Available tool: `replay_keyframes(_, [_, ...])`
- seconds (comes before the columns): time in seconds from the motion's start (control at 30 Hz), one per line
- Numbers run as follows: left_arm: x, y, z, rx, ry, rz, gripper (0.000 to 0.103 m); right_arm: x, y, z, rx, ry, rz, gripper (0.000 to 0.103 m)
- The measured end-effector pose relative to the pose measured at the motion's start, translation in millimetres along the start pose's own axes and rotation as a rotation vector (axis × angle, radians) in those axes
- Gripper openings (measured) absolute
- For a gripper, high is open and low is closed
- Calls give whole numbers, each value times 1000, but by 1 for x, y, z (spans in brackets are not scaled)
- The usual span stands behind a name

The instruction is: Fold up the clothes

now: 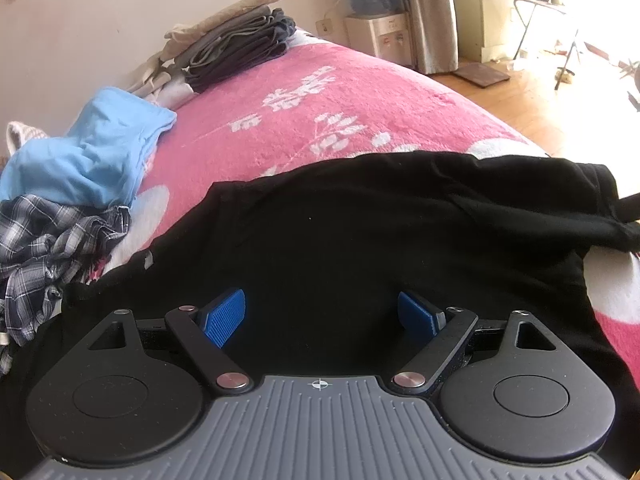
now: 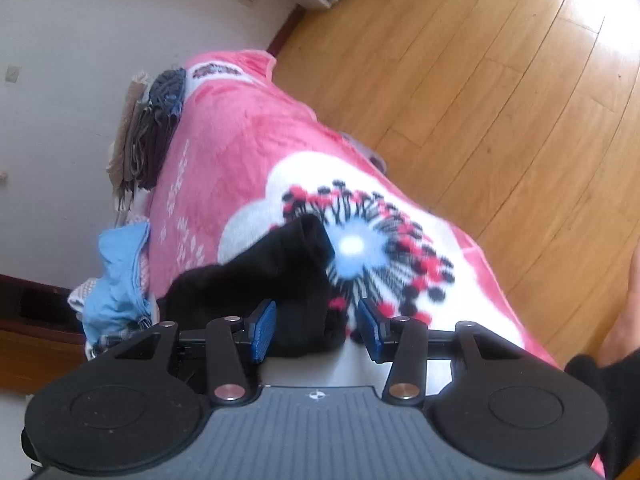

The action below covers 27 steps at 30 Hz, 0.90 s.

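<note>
Left hand-held gripper (image 1: 320,318) hovering wide open over one black garment (image 1: 360,232) spread across the near edge of the bed (image 1: 320,92). Right hand-held gripper (image 2: 316,330) partly open, pads not pressing the black cloth between them. One blue garment (image 1: 92,148), one plaid shirt (image 1: 52,236), one folded stack (image 1: 236,44) lying along the wall-side edge.

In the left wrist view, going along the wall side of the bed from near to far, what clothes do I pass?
Plaid shirt → light blue garment → pale crumpled clothes → folded stack of dark and beige clothes, all on the pink blanket.
</note>
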<state>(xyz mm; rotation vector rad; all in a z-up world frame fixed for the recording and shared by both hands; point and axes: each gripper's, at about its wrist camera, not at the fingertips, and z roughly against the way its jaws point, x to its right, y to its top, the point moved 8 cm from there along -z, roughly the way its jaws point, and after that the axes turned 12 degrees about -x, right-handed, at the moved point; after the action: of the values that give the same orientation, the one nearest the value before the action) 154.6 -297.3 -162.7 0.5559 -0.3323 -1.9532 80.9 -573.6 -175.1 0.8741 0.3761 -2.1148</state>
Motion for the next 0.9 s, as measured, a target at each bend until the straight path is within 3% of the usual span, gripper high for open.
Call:
replay_keyframes(0.1, [-1,0,2,-6,-14,8,85,-9,5,-4,12,-57,49,6])
replay_keyframes(0.2, [-7,-2,3,-9,-17,15,85,-40,17,5,63,-62,136,5])
replay_keyframes(0.33, [-20,-5,3,-23,-23,50,85,-115,18,27,127,-31,349,5])
replay_keyframes(0.47, [-39,-7,3,-42,-40,110,85,-167,0,29,130,-53,510,5])
replay_keyframes(0.6, [-61,-11,3,-55,-52,162,85,-193,-18,18,103,-72,599,5])
replay_keyframes(0.73, [-90,-19,0,-67,-35,223,85,-219,-60,-13,22,-116,817,5])
replay_keyframes(0.83, [-108,-25,-2,-71,-30,251,84,-223,-119,-52,-59,-234,1105,7])
replay_keyframes(0.9, [-115,-27,-2,-70,-35,254,84,-212,-151,-76,-104,-332,1230,11])
